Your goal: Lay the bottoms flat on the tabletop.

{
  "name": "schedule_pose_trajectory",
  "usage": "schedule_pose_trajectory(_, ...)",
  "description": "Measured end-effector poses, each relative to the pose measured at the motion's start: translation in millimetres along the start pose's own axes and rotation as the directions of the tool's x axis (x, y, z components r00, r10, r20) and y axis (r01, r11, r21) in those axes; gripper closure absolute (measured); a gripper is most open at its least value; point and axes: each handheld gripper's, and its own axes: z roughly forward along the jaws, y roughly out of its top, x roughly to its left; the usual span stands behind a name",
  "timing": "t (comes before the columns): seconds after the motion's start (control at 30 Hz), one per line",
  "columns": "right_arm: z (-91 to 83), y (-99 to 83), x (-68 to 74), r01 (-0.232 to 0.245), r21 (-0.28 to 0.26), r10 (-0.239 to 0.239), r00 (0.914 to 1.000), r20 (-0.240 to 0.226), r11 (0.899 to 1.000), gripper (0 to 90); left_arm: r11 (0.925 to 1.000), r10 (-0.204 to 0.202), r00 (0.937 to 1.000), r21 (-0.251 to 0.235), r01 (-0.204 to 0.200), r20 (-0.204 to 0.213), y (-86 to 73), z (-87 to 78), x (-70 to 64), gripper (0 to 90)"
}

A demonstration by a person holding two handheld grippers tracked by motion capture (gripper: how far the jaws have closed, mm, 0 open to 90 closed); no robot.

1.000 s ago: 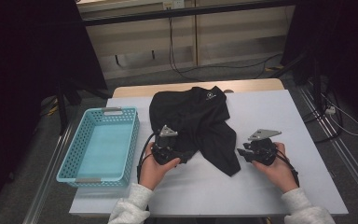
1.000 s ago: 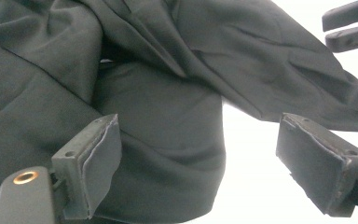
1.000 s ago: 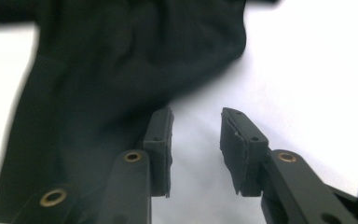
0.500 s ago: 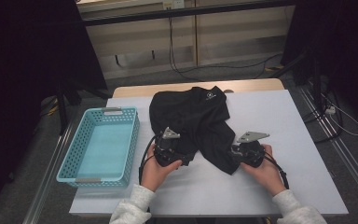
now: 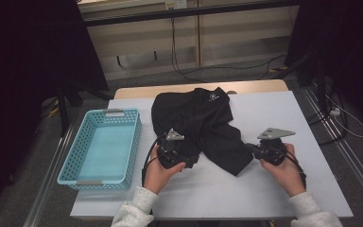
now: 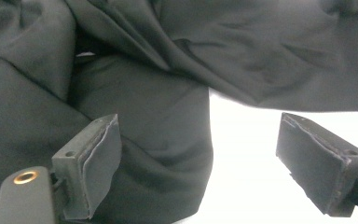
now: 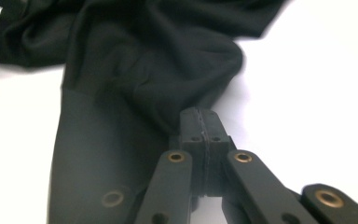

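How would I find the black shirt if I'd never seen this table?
Look at the white table; left of its middle sits a turquoise plastic basket. Right of the basket lies the crumpled black cloth shirt, the only dark, soft thing there, with a small white logo near its collar.

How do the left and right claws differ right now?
The left claw has its jaws wide apart, with one pad over the black shirt and one over bare table; the right claw has its jaws pressed together at the shirt's edge. Both sit low at the shirt's near side.

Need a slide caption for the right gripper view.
Right gripper, jaws closed on an edge of the black shirt lying on the white table.
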Motion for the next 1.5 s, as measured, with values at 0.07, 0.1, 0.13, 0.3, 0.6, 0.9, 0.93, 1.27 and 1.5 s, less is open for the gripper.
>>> schedule_pose_trajectory(0.07, -10.4, -0.9, -6.9, -0.02, -0.02, 0.021, 0.9997, 0.012, 1.0, 89.9, 0.9999, 0.0, 1.0, -0.012, 0.0, 0.0, 1.1, -1.8, -0.5, 14.5)
schedule_pose_trajectory(0.1, -14.7, -1.3, -7.7, -0.011, -0.026, 0.012, 0.9998, 0.016, 1.0, 89.9, 0.9999, -0.002, 1.0, -0.014, 0.002, 0.0, 1.4, -2.1, -0.8, 14.5)
schedule_pose_trajectory(0.13, -17.8, -1.7, -6.8, 0.0, -0.034, 0.0, 1.0, 0.007, 0.999, 89.8, 0.9999, -0.004, 1.0, -0.014, 0.004, 0.002, 1.7, -2.6, -0.8, 14.5)
schedule_pose_trajectory(0.3, -7.5, -3.9, 11.7, 0.062, 0.024, -0.062, 0.9976, -0.032, 0.998, 83.9, 0.9999, 0.002, 1.0, -0.015, -0.002, 0.002, 2.6, -2.5, -0.5, 14.1)
schedule_pose_trajectory(0.6, -0.3, -2.5, 0.6, 0.037, -0.009, -0.037, 0.9989, 0.028, 0.999, 66.9, 0.9999, -0.014, 0.9999, -0.009, 0.014, -0.009, -1.5, -4.5, 3.7, 13.8)
schedule_pose_trajectory(0.9, 19.0, -12.4, -17.2, -0.042, 0.084, 0.034, 0.9957, 0.086, 0.996, 57.4, 0.9999, -0.014, 0.9996, -0.004, 0.014, -0.024, -5.2, -6.7, 5.3, 13.5)
schedule_pose_trajectory(0.93, 21.2, -12.6, -15.2, -0.045, 0.084, 0.039, 0.9968, 0.069, 0.995, 55.5, 0.9998, -0.017, 0.9996, -0.004, 0.017, -0.023, -5.7, -6.2, 4.9, 13.5)
schedule_pose_trajectory(1.27, 35.1, -7.5, 12.7, 0.048, 0.092, -0.051, 0.998, 0.036, 0.995, 53.3, 0.9999, -0.013, 0.9997, 0.004, 0.013, -0.022, -6.3, -6.0, 4.4, 13.5)
schedule_pose_trajectory(1.5, 25.6, -5.7, 2.1, 0.018, 0.057, -0.023, 0.9959, 0.088, 0.998, 53.8, 0.9999, -0.011, 0.9997, -0.005, 0.011, -0.024, -5.2, -6.3, 4.8, 13.4)
